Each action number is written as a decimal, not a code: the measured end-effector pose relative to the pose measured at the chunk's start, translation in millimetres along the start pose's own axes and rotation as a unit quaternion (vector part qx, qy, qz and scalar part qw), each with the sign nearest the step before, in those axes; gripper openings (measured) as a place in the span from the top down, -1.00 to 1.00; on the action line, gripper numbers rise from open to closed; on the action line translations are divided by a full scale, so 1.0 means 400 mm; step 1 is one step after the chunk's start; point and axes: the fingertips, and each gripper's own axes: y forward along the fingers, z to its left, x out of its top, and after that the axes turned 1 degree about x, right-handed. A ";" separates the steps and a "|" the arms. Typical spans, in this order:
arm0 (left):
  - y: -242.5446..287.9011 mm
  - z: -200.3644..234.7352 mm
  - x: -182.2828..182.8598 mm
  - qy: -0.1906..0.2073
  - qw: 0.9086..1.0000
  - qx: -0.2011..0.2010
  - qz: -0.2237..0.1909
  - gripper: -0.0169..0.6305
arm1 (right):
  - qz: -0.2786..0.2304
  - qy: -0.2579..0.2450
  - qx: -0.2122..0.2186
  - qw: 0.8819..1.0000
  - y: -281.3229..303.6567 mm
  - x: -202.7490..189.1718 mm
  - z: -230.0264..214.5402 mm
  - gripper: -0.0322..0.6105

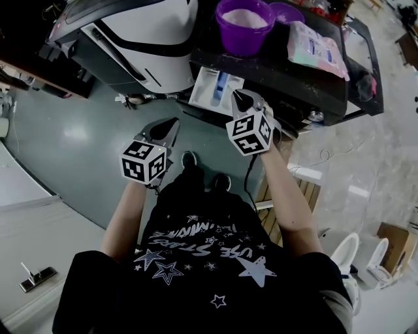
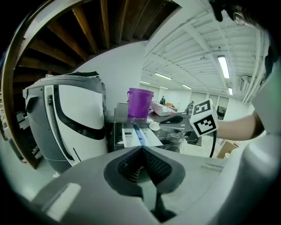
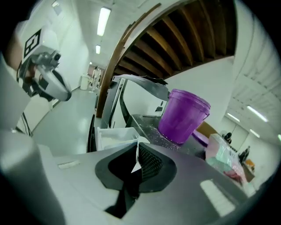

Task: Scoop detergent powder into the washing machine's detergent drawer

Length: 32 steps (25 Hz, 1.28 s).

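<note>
A purple bucket [image 1: 245, 26] full of pale powder stands on the black table [image 1: 281, 68]. Below its edge, the white detergent drawer [image 1: 201, 88] is pulled out, with a blue part in its middle. My right gripper [image 1: 240, 99] hangs just right of the drawer, shut on a small white spoon [image 2: 154, 126]. The spoon's bowl points toward the drawer [image 2: 131, 136]. In the right gripper view the spoon handle [image 3: 137, 154] shows edge-on between the jaws, with the bucket [image 3: 182, 116] behind. My left gripper [image 1: 170, 125] is lower left of the drawer, shut and empty.
The white washing machine [image 1: 144, 39] stands to the left of the drawer. A detergent bag [image 1: 315, 49] and a purple lid [image 1: 289, 12] lie on the table right of the bucket. My feet [image 1: 204, 171] are on the grey-green floor below.
</note>
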 end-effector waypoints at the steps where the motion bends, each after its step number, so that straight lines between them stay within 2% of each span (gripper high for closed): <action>1: -0.006 -0.003 -0.003 -0.004 1.000 0.002 -0.002 0.94 | -0.007 0.029 0.003 1.000 -0.005 0.002 -0.006 0.79; 7: -0.019 -0.022 -0.034 -0.027 1.000 0.001 -0.011 0.94 | -0.035 0.161 0.029 0.986 -0.042 0.004 -0.027 0.79; 11: -0.022 -0.036 -0.045 -0.039 0.999 -0.010 -0.019 0.94 | -0.052 0.255 0.053 0.964 -0.071 0.011 -0.029 0.79; 13: -0.032 -0.039 -0.052 -0.044 0.999 -0.014 -0.023 0.94 | -0.057 0.284 0.062 0.955 -0.086 0.017 -0.022 0.79; 22: -0.145 -0.037 -0.110 -0.063 0.997 -0.009 -0.047 0.94 | -0.058 0.326 0.045 0.943 -0.184 0.015 0.045 0.79; 29: -0.253 -0.055 -0.170 -0.090 0.994 -0.006 -0.067 0.94 | -0.073 0.366 0.046 0.926 -0.274 -0.003 0.115 0.79; 32: -0.303 -0.061 -0.183 -0.081 0.994 0.001 -0.075 0.94 | -0.079 0.368 0.046 0.925 -0.313 -0.003 0.147 0.79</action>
